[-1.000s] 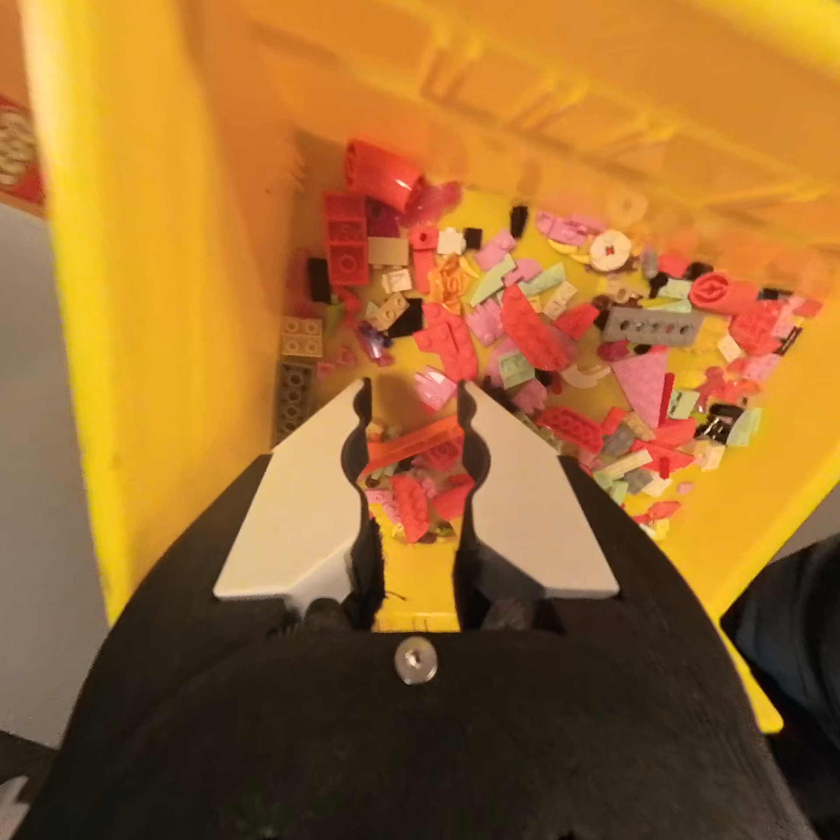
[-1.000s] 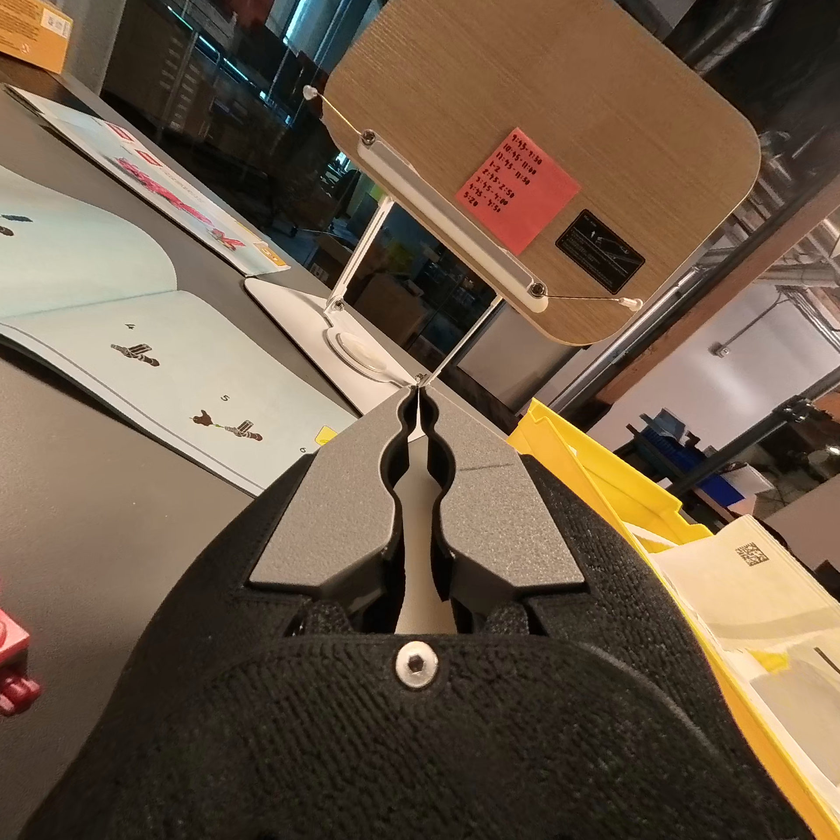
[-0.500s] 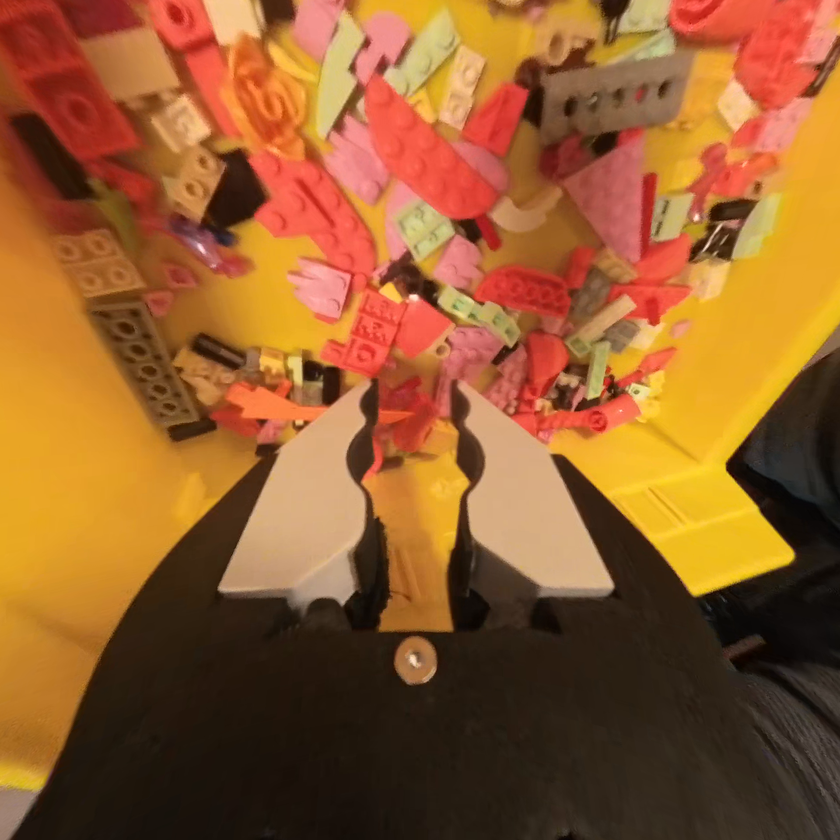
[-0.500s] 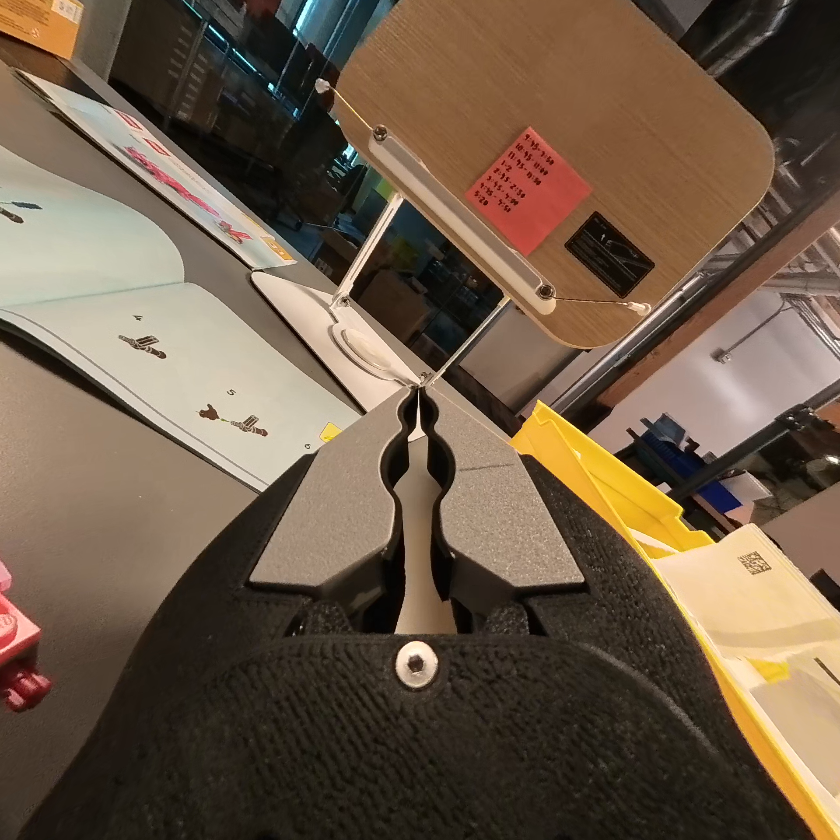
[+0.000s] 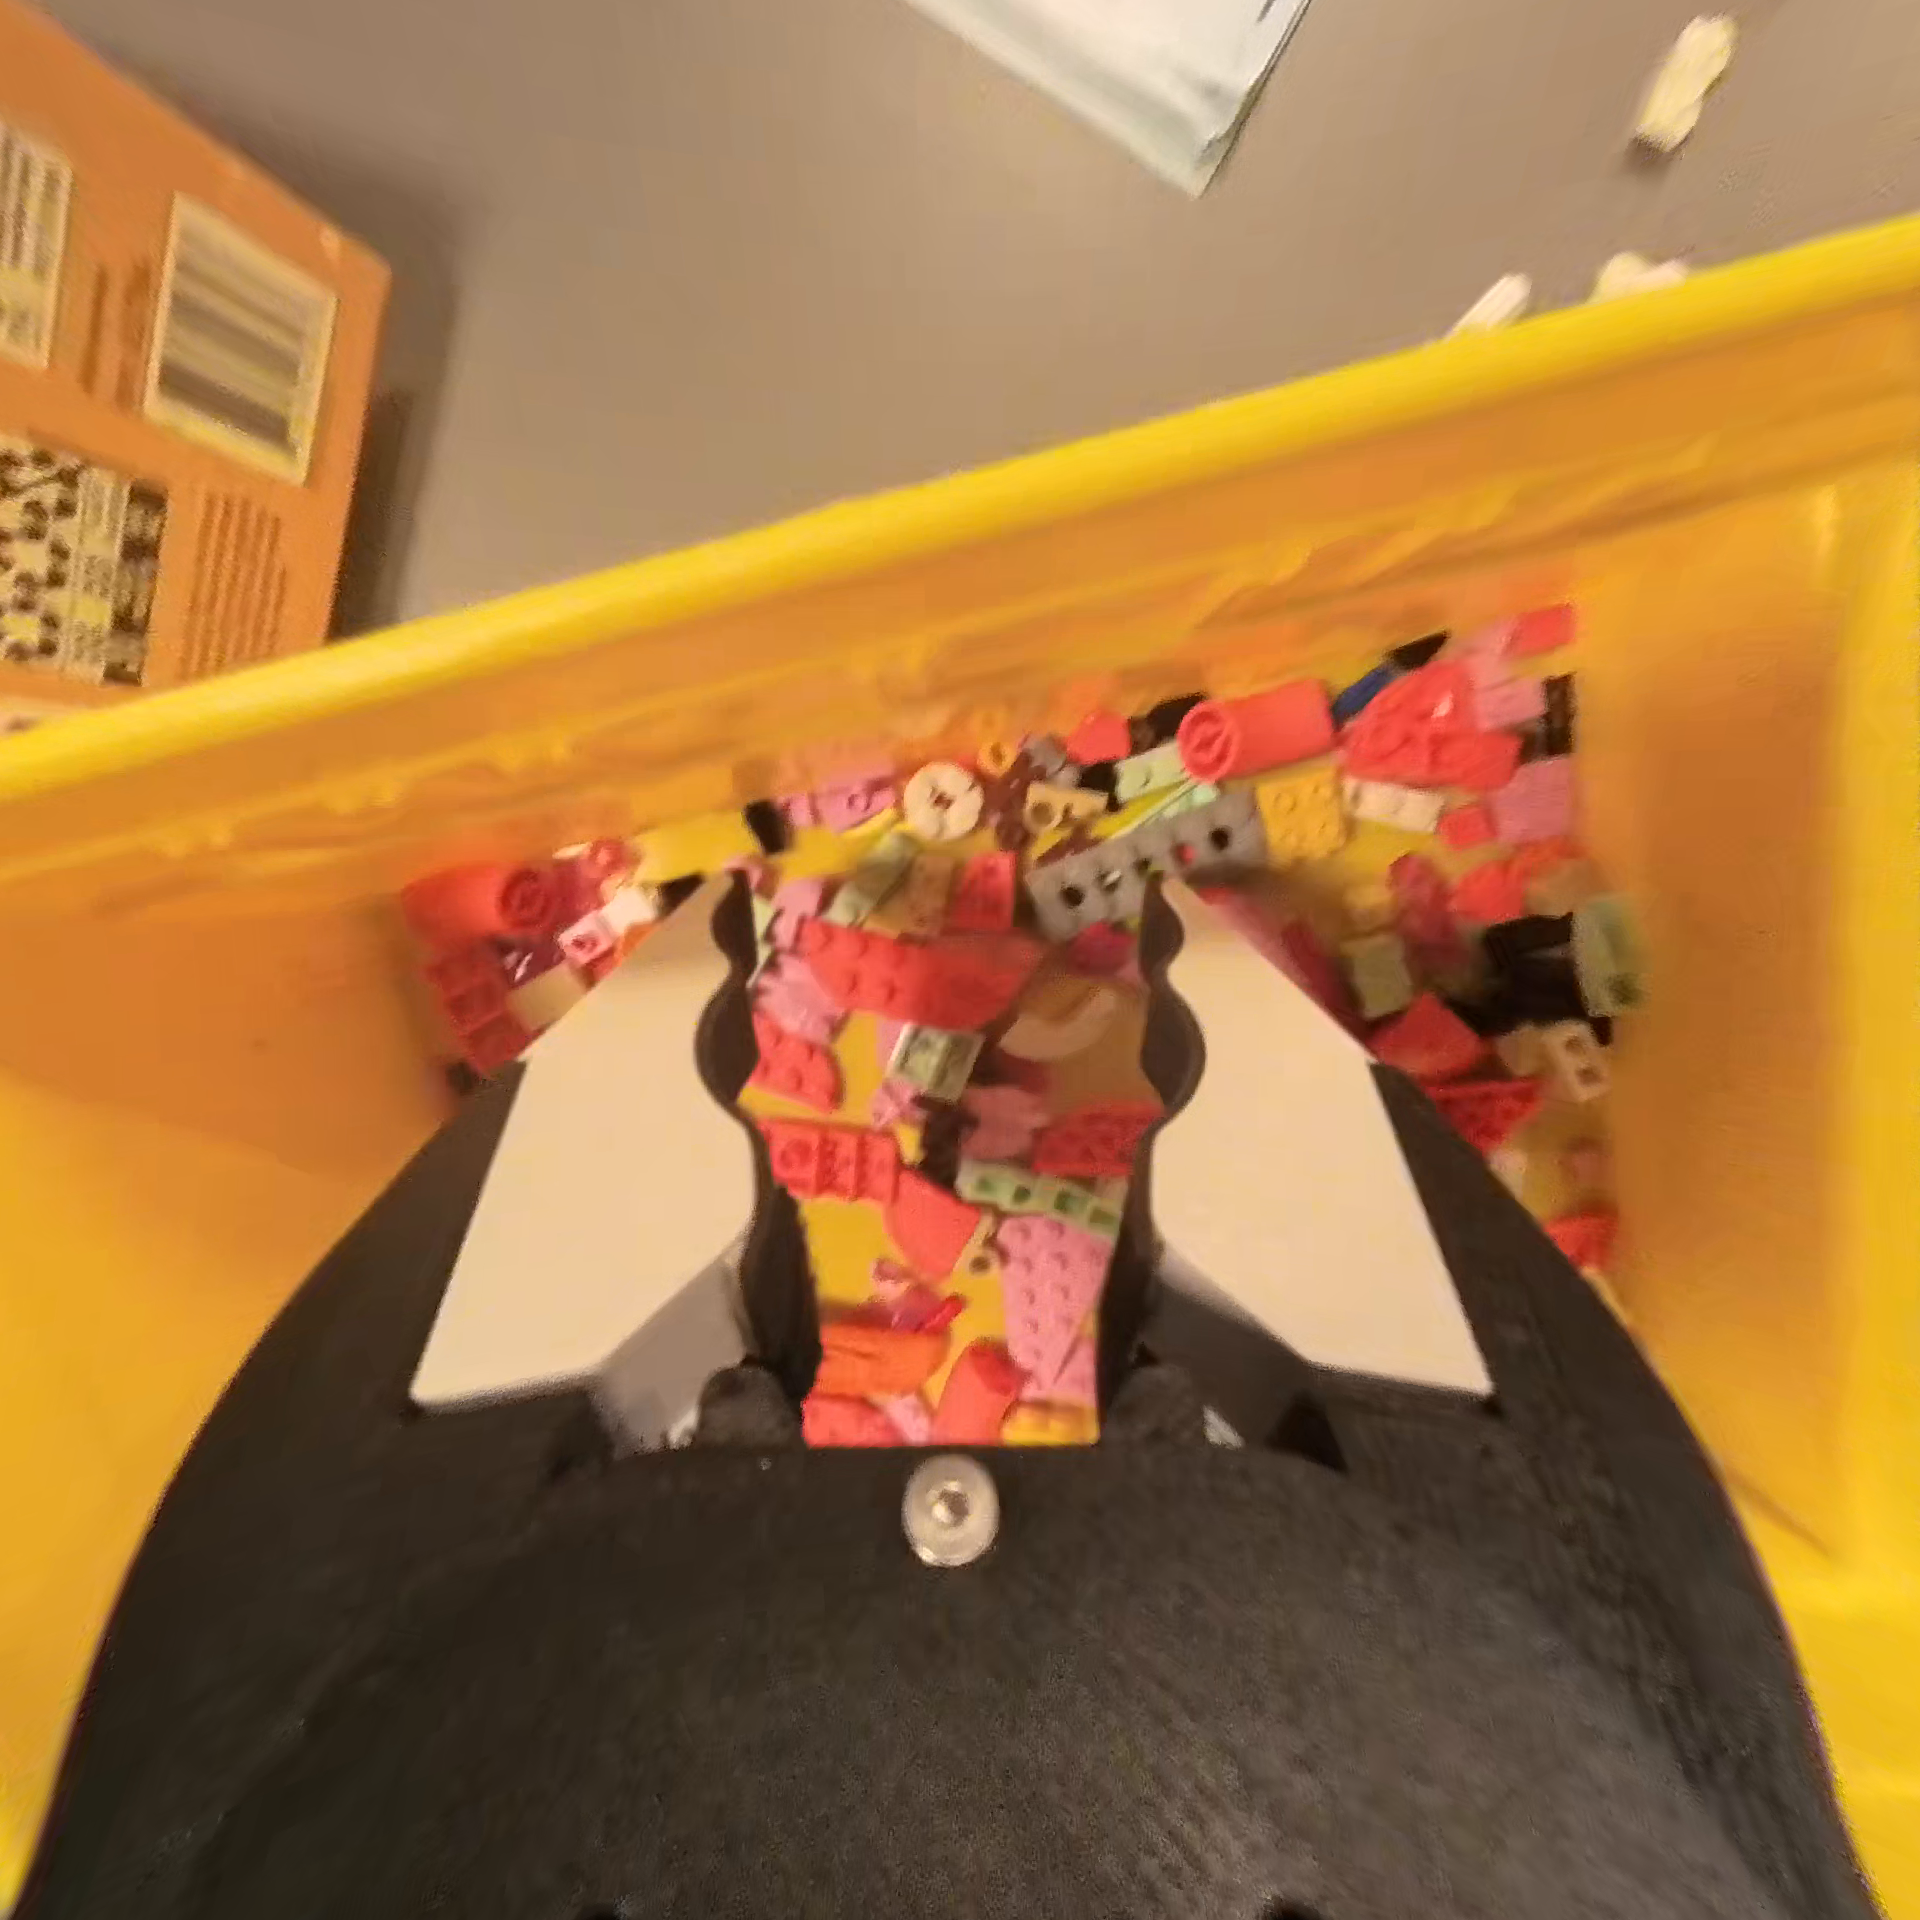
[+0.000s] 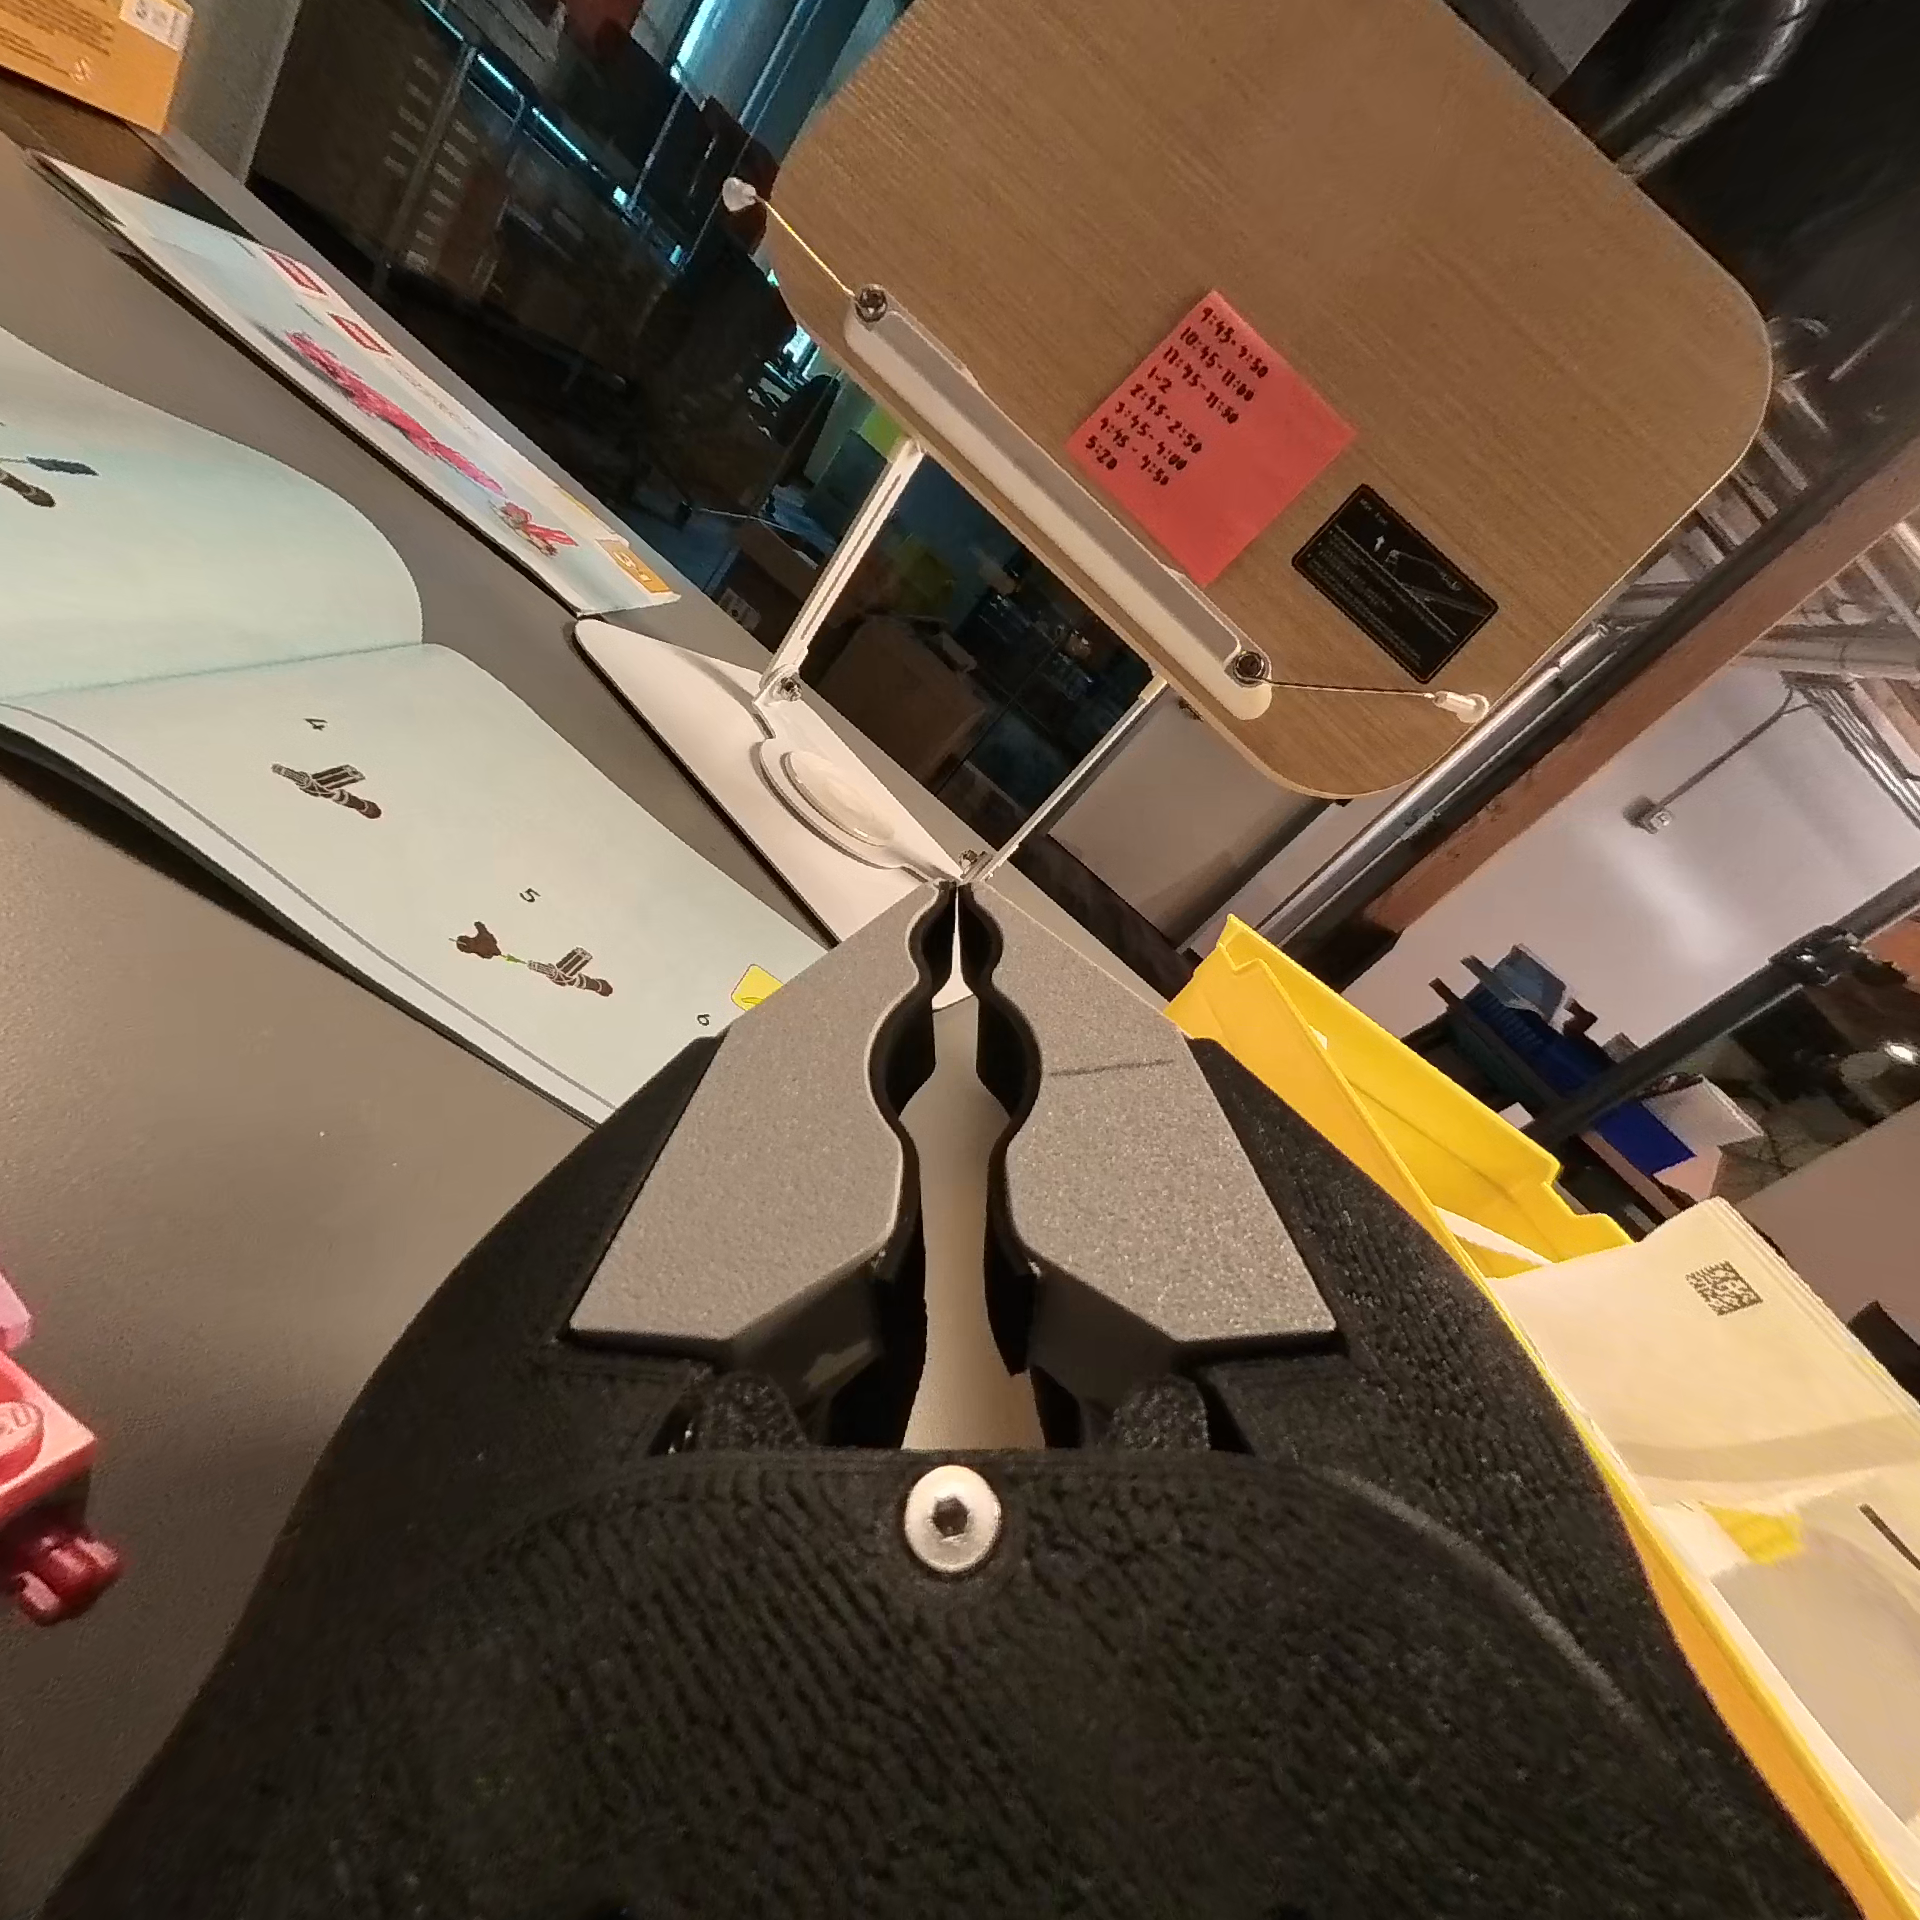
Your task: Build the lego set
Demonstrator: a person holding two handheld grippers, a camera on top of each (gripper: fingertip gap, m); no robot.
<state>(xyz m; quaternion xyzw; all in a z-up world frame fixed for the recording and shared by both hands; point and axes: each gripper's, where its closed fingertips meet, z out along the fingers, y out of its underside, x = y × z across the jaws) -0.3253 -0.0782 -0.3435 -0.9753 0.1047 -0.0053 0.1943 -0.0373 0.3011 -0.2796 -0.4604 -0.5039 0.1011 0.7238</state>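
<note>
Our left tool has spread wide over the toy bricks in the yellow bin, gripping none; our right tool stays pressed together, bare, above the tabletop.

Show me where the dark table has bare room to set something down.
Bare dark table lies between the open instruction booklet, the pink brick model and the right gripper. The yellow bin is crowded with loose bricks.
</note>
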